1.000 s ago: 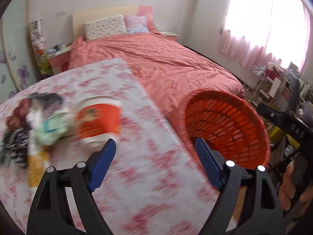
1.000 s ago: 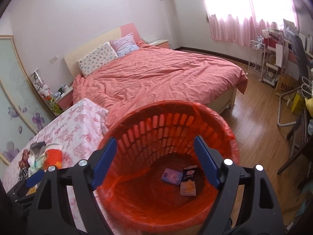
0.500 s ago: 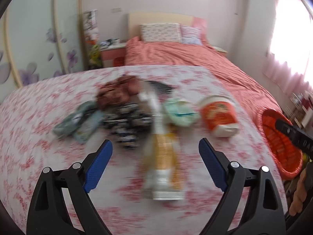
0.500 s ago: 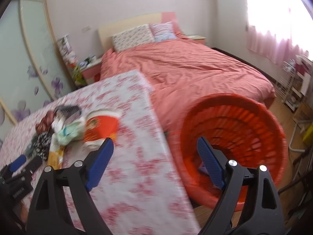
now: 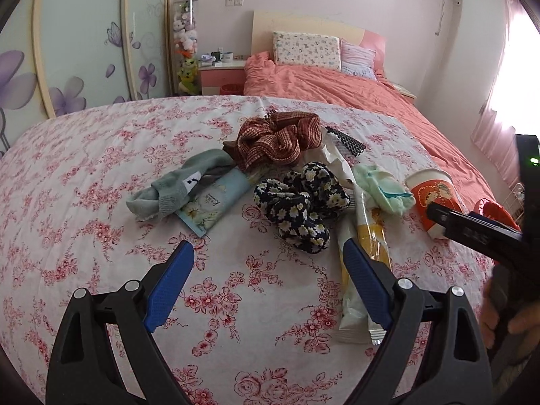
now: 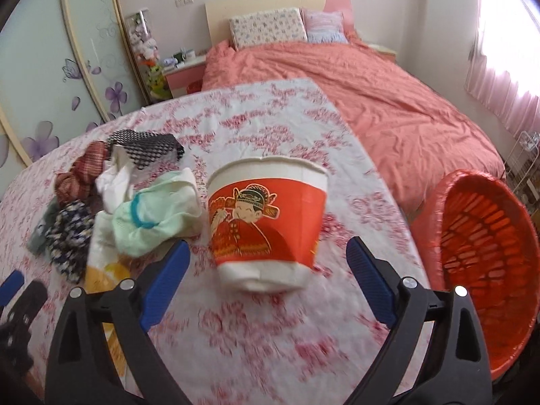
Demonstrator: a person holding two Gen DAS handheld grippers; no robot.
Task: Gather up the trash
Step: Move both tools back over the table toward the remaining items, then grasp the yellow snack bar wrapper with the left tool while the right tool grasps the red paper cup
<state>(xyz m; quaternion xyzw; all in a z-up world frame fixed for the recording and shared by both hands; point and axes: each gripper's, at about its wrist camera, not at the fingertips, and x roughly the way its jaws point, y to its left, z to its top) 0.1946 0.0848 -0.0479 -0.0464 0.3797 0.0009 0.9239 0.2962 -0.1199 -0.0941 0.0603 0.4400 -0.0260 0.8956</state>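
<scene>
A red and white paper cup (image 6: 268,231) stands upright on the floral tablecloth (image 6: 270,344), just ahead of my open right gripper (image 6: 268,285); it also shows in the left wrist view (image 5: 435,197). A long white and yellow wrapper (image 5: 362,260) lies by the right finger of my open, empty left gripper (image 5: 266,283). A light blue packet (image 5: 211,206) lies under a grey sock (image 5: 172,190). The red trash basket (image 6: 486,263) with a red liner stands beside the table's right edge.
A brown scrunchie (image 5: 275,140), a dark floral scrunchie (image 5: 303,204), a pale green cloth (image 5: 381,189) and a black-and-white checked item (image 6: 145,146) lie among the pile. A bed with a coral cover (image 6: 388,101) stands behind the table.
Both grippers swung left from the basket to the table. The left one now faces the pile; the right one has come close to the cup.
</scene>
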